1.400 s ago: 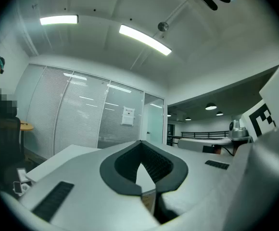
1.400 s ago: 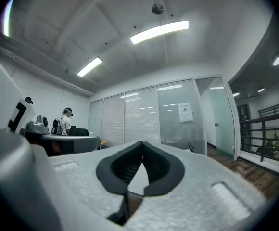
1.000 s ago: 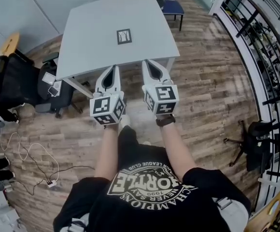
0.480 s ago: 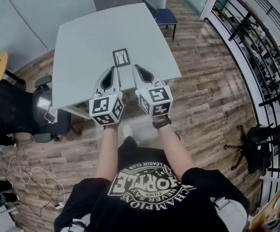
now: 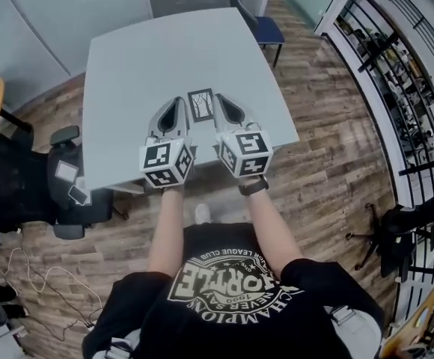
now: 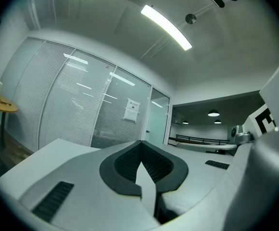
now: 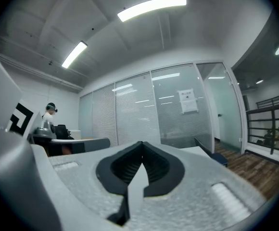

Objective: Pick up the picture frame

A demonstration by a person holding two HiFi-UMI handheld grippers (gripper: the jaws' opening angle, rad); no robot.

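Status: pick-up not started. The picture frame (image 5: pixel 201 105) lies flat on the grey table (image 5: pixel 135 58), toward its near edge, and nothing touches it.

Left hand-held gripper (image 5: pixel 177 102): jaws together, nothing between them, as its own view confirms (image 6: pixel 140 144). Its tip is just left of the picture frame and held level above the table.

Right hand-held gripper (image 5: pixel 224 100): jaws also together and empty (image 7: pixel 141 144). Its tip is just right of the picture frame.

Done, by my reading: the approach, with both tips flanking the picture frame.

Left to do: open the jaws, lower to a frame edge, clamp, lift.

Change from a second ago: both hand-held grippers were then short of the table, over the wooden floor, with the picture frame well ahead of them. Half a second ago the tips were just short of the picture frame. Jaws look closed throughout.
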